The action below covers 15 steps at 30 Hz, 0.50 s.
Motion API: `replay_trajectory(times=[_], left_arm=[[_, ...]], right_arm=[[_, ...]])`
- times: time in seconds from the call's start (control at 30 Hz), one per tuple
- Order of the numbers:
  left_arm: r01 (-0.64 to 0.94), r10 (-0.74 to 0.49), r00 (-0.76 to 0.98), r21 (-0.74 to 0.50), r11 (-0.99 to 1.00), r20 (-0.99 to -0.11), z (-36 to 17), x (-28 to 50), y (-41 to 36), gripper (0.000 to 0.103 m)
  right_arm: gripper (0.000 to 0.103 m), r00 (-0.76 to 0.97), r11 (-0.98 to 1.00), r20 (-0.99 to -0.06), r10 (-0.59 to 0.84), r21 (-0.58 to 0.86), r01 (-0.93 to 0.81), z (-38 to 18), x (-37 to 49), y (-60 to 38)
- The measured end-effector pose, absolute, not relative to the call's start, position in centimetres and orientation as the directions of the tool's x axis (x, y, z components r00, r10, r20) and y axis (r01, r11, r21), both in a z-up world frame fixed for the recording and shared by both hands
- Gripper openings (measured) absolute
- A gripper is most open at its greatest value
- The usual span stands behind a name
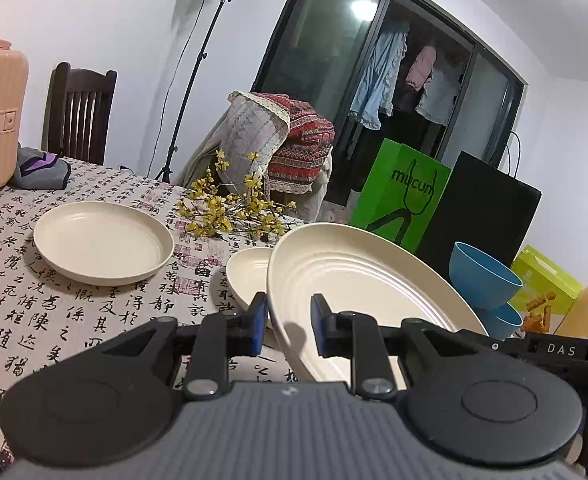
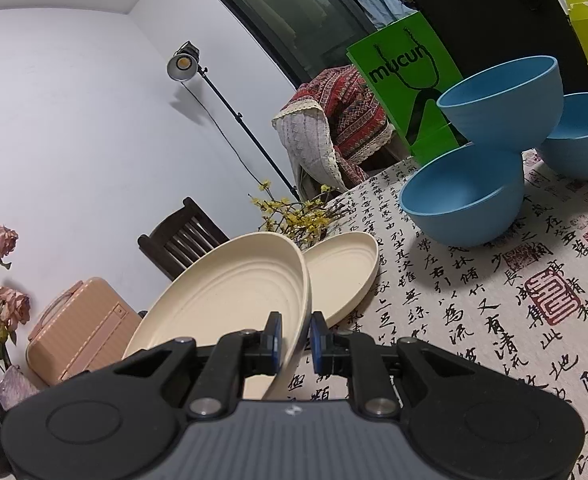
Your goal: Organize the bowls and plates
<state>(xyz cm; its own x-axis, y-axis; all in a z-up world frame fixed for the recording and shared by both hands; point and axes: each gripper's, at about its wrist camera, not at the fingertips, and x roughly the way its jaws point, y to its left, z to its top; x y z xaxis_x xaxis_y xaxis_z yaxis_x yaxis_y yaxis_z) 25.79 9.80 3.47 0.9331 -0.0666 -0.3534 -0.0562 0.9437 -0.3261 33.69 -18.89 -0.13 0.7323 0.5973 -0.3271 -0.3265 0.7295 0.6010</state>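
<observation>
Right gripper (image 2: 296,338) on tilted plate (image 2: 229,292)

We look from just behind the left tongs (image 1: 285,326), low over the counter (image 1: 93,312) and tilted slightly down, toward the dark glass door (image 1: 374,80). From behind the right tongs (image 2: 296,338) we face the same way, equally low, rolled sideways. Both views are close to the held cream plate (image 1: 358,292), and both share the green bag (image 2: 406,80), lamp stand (image 1: 197,68), yellow flowers (image 2: 298,216) and blue bowls (image 2: 466,196).
</observation>
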Motion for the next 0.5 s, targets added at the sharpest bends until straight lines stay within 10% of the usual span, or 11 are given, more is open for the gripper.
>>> replay_trajectory(times=[0.5], left_arm=[[-0.029,-0.100,0.927,-0.335,0.942,-0.361,3.0,25.3,8.9,0.023]], right_arm=[[0.015,0.745,0.731,-0.319,0.587,0.605,-0.317,-0.2,32.5,-20.1]])
